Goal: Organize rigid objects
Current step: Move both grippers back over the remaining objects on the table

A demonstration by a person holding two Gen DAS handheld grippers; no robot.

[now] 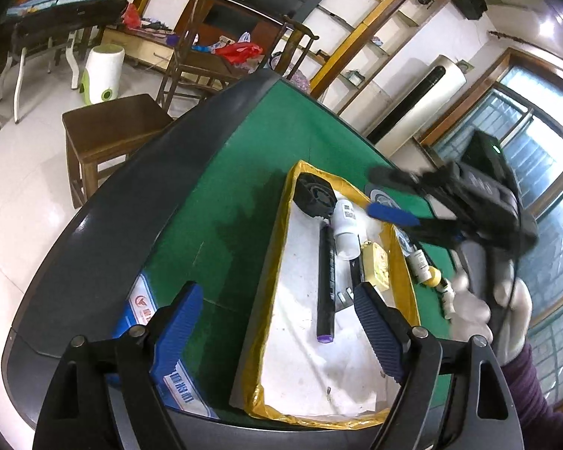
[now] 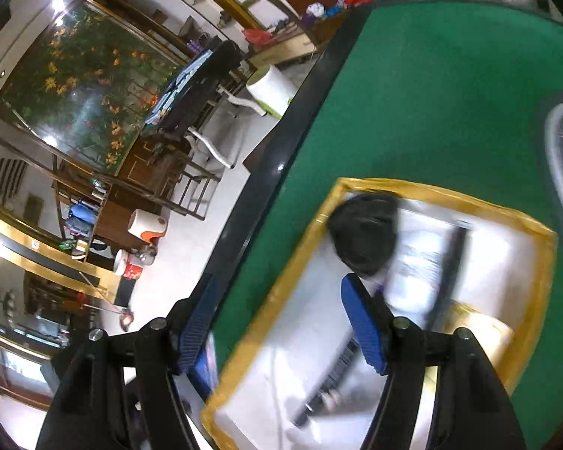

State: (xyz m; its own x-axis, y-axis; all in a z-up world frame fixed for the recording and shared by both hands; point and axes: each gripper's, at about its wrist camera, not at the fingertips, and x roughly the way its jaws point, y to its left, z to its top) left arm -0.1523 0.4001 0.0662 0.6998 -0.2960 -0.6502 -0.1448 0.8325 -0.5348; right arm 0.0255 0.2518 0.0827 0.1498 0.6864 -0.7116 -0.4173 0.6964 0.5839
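A shallow white tray [image 1: 304, 356] with yellow taped edges is lying on the green bench [image 1: 244, 142], and the task's things are sitting mostly inside it: a black fan [image 1: 315, 197] in the far corner, a white tube fitting [image 1: 345, 228] beside it, a long black stick [image 1: 326, 281] with a purple end, and a yellow square piece [image 1: 377, 266] against the right wall. The left claw [image 1: 281, 330] is hanging over the tray's near end with its blue pads standing wide apart and nothing between them; its left finger is hiding part of a blue and white box [image 1: 146, 311] beside the tray. The right claw [image 1: 390, 197], held in a white-gloved hand [image 1: 480, 307], is hovering over the tray's far right corner, its jaws parted and empty. Small bottles [image 1: 428, 268] are lying outside the tray, partly hidden by that hand. The right wrist view is smearing badly, so the tray's contents are hard to make out there.
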